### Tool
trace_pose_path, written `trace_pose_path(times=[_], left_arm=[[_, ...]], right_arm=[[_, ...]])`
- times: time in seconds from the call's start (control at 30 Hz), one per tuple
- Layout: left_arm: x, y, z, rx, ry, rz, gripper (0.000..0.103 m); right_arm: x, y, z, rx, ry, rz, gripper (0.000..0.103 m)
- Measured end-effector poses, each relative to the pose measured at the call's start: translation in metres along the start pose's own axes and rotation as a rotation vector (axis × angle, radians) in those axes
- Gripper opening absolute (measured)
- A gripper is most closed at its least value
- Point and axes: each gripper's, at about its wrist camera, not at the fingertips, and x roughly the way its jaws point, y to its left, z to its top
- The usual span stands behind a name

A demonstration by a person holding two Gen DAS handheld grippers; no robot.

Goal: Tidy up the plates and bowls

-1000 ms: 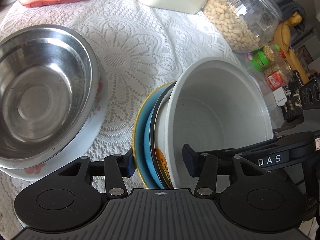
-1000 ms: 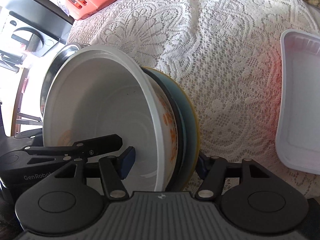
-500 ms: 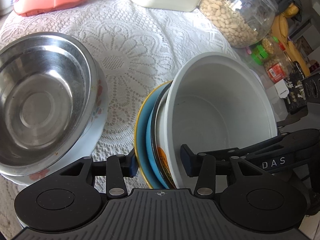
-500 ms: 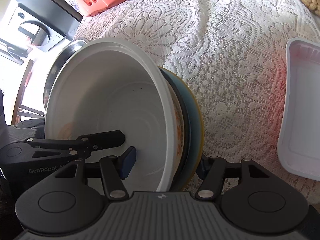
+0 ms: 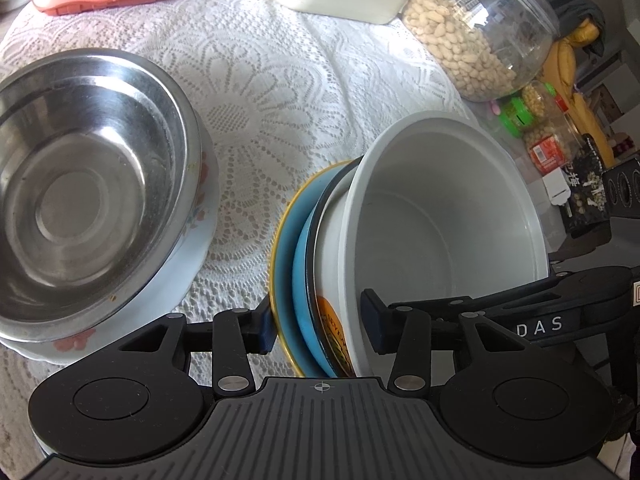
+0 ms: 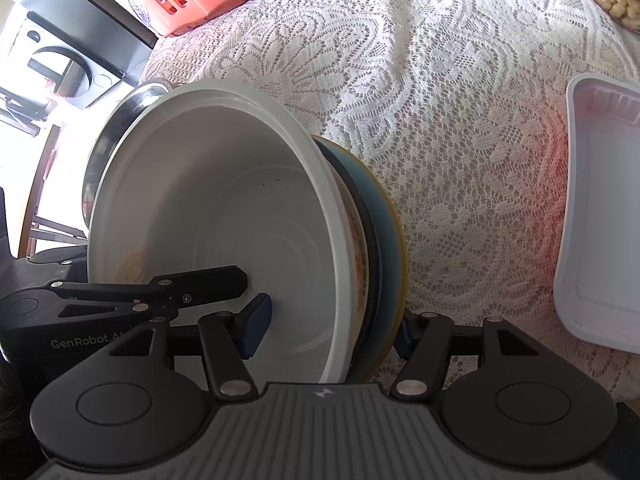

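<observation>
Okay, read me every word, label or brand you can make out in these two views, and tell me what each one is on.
"DAS": on the right gripper, its arm seen from the left wrist camera.
"GenRobot.A": on the left gripper body, seen from the right wrist camera; the rest is cut off.
Orange print on the white bowl: partly hidden, unreadable.
Red label on a small jar: too blurred.
Dark packet: Chinese characters, too small to read.

I see bright daylight in both views. Glare blows out the window area (image 6: 36, 92) at the right wrist's left edge and glints on the steel bowl (image 5: 80, 200). Fisheye bending curves the edges; the lace tablecloth (image 6: 440, 120) stays sharp.
</observation>
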Motion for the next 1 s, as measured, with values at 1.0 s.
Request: trace_pose_path(times=[1.0], left_arm=[[-0.106, 0.139, 0.027, -0.13, -0.056, 0.097, 0.05]], right_arm=[[0.019, 0.169, 0.078, -0.205, -0.001, 0.053, 0.063]])
